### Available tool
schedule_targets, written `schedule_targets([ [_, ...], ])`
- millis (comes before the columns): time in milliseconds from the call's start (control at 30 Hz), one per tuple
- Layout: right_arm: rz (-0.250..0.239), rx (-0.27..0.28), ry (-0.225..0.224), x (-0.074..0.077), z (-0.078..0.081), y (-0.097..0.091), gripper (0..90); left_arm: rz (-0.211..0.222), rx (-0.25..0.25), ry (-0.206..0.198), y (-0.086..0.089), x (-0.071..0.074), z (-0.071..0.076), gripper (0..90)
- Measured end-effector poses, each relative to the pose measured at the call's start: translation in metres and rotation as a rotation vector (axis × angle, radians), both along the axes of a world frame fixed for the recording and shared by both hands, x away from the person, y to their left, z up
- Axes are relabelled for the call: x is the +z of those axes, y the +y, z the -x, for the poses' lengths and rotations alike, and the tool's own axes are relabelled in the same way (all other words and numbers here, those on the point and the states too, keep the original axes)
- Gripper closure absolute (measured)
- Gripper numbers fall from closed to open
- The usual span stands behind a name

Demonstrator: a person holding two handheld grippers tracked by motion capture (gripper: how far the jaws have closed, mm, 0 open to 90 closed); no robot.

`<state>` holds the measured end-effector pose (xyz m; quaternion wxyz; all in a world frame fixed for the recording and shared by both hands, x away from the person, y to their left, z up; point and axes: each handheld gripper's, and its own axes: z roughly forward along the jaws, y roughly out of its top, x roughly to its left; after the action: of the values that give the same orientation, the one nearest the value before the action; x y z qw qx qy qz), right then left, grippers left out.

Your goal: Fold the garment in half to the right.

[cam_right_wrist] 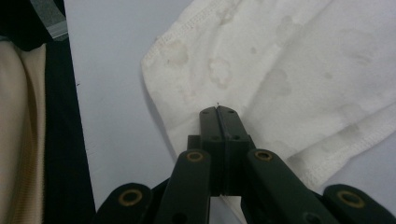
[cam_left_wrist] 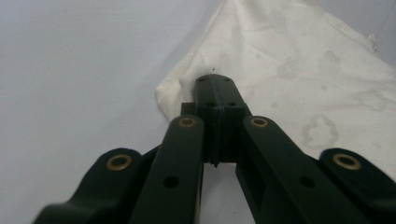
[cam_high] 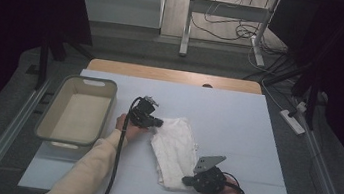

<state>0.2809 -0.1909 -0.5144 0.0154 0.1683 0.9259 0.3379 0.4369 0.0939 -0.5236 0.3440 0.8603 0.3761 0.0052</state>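
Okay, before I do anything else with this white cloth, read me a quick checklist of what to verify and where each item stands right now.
1. Left gripper jaws closed at the cloth's edge: ok, jaws are together; whether fabric is pinched, cannot tell.
2. Right gripper jaws closed at the cloth's near edge: ok, jaws are together; grip on fabric, cannot tell.
3. Cloth lying flat on the table: not ok, it is rumpled and folded over.
4. Bin empty and within reach on the left: ok.
5. Cables free of the cloth: ok in the high view.
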Motion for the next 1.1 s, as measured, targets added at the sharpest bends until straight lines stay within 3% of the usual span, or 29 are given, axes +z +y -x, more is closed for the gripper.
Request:
schedule_targets([
  [167, -0.002, 0.007, -0.025, 0.003, 0.000, -0.001, 89.2, 0.000, -0.001, -0.022, -0.001, 0.006, 0.002, 88.9],
  [300, -0.053, -0.007, -0.072, 0.015, -0.001, -0.009, 88.5, 0.015, 0.000, -0.045, -0.001, 0.013, 0.004, 88.8],
  [400, -0.086, -0.016, -0.096, 0.022, -0.003, -0.016, 79.4, 0.036, 0.004, -0.078, 0.001, 0.024, 0.008, 87.7],
  [533, -0.100, -0.008, -0.126, 0.026, -0.003, -0.019, 60.0, 0.050, 0.026, -0.112, 0.002, 0.035, 0.013, 61.6],
  [600, -0.108, 0.000, -0.121, 0.027, -0.003, -0.019, 56.1, 0.057, 0.030, -0.104, 0.003, 0.037, 0.014, 48.1],
  [633, -0.107, 0.022, -0.115, 0.027, -0.004, -0.017, 50.0, 0.065, 0.034, -0.092, 0.003, 0.038, 0.014, 43.6],
  [700, -0.091, 0.040, -0.140, 0.027, -0.002, -0.015, 46.5, 0.070, 0.072, -0.081, 0.005, 0.040, 0.015, 36.0],
  [833, -0.077, 0.063, -0.155, 0.025, -0.001, -0.011, 43.6, 0.076, 0.100, -0.054, 0.008, 0.039, 0.014, 29.6],
  [1100, -0.059, 0.096, -0.138, 0.023, -0.002, -0.008, 42.9, 0.084, 0.123, -0.013, 0.010, 0.036, 0.013, 22.8],
])
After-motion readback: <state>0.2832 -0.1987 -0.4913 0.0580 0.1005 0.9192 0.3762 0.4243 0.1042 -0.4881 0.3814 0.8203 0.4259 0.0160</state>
